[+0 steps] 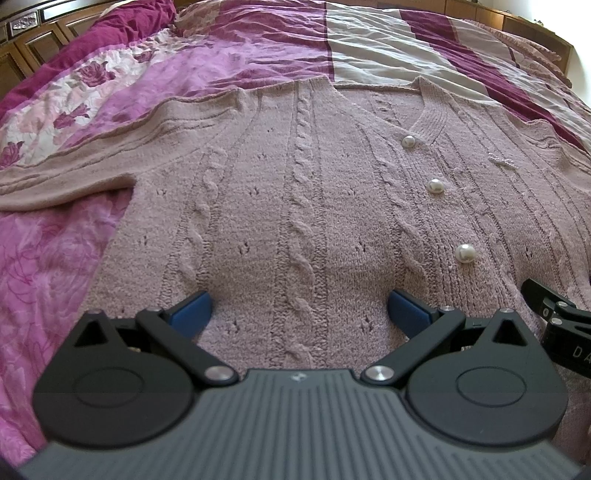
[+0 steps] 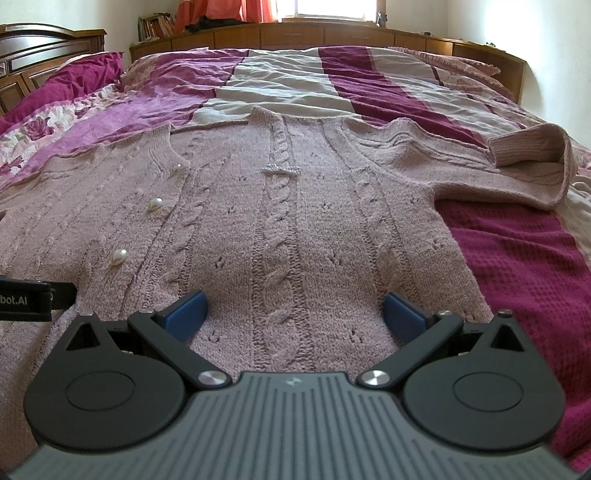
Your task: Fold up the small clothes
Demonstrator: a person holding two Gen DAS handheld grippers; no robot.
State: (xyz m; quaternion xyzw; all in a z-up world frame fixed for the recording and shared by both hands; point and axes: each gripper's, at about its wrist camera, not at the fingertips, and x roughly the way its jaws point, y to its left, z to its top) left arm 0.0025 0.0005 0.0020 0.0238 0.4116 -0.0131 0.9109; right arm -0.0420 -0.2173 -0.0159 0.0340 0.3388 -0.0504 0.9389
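A dusty-pink cable-knit cardigan (image 1: 295, 206) lies flat, front up, on the bed, buttoned with pearl buttons (image 1: 435, 185). My left gripper (image 1: 299, 310) is open, low over the left half of its lower body, blue pads wide apart with knit between them. My right gripper (image 2: 293, 312) is open too, over the right half of the cardigan (image 2: 280, 229). The left sleeve (image 1: 74, 170) stretches out sideways. The right sleeve (image 2: 517, 162) is bent back, its ribbed cuff standing up. Part of the other gripper shows at each view's edge.
The bed is covered by a striped magenta, pink and beige bedspread (image 2: 295, 81) with a floral part (image 1: 55, 110) at the left. A dark magenta waffle blanket (image 2: 524, 266) lies right of the cardigan. Wooden headboard and cabinets (image 2: 332, 35) run behind the bed.
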